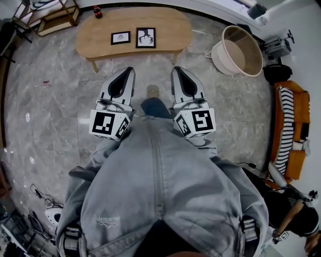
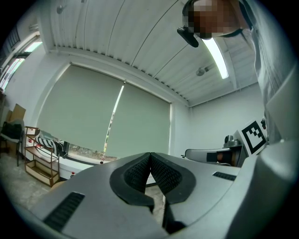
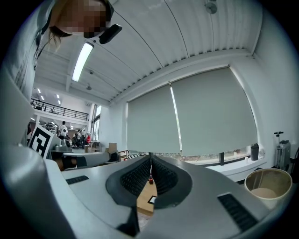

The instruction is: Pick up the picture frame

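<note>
**Grey marble floor, low wooden table: frames not yet picked up**

Grey marble floor (image 1: 50, 100) fills the head view. At the top stands an oval wooden table (image 1: 165, 30). Two black-framed pictures lie flat on it, side by side near the middle: the smaller picture frame (image 1: 120, 37) on the left and the larger picture frame (image 1: 145, 37) just beside it on the right. Neither shows readable writing. A small red object (image 1: 98, 12) sits near the table's far left end.

Left gripper (image 1: 129, 70): pads meet at the tips, nothing between them. Right gripper (image 1: 176, 70): jaws also closed and empty. Both are held level, side by side, pointing toward the table and well apart from the frames. Each marker cube (image 1: 108, 124) carries black-and-white square patterns, no letters.

Denim jacket (image 1: 160, 190) has a small embossed mark low on the left front, too small to read.

To the right are a round beige tub (image 1: 241, 50) and an orange sofa (image 1: 301, 125) with a striped cushion (image 1: 285, 130).
</note>
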Tool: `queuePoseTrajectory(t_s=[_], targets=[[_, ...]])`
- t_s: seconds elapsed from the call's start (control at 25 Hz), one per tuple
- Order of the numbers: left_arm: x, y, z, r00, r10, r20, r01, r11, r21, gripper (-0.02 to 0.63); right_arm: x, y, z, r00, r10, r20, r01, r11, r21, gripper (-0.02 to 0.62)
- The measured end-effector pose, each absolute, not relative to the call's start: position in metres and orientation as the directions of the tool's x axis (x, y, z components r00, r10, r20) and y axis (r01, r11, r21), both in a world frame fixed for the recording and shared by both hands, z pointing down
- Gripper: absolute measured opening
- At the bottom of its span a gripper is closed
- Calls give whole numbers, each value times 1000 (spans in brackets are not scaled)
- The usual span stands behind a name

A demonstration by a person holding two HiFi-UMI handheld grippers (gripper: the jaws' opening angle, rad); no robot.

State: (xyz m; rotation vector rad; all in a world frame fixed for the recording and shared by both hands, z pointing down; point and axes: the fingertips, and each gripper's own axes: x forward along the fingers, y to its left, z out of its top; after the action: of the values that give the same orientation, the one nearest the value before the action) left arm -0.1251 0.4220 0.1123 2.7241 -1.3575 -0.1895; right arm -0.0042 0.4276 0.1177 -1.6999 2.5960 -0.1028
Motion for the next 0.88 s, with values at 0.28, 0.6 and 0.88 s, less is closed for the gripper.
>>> queuePoseTrajectory(t_s=[0.28, 0.6, 0.88], targets=[[-127, 380, 113, 582, -810, -70, -799, -585, 140, 18, -16, 379, 121, -450, -893, 13, -892, 449, -59, 32], [-107, 294, 136, 573, -819, -9, -807, -566, 169, 18, 8, 289, 147, -454, -888, 79, -889, 445, -105, 32], [-83, 199, 137, 558, -830, 10, -818, -548, 175, 18, 32, 196, 158, -480, -868, 124, -876, 466, -125, 32]])
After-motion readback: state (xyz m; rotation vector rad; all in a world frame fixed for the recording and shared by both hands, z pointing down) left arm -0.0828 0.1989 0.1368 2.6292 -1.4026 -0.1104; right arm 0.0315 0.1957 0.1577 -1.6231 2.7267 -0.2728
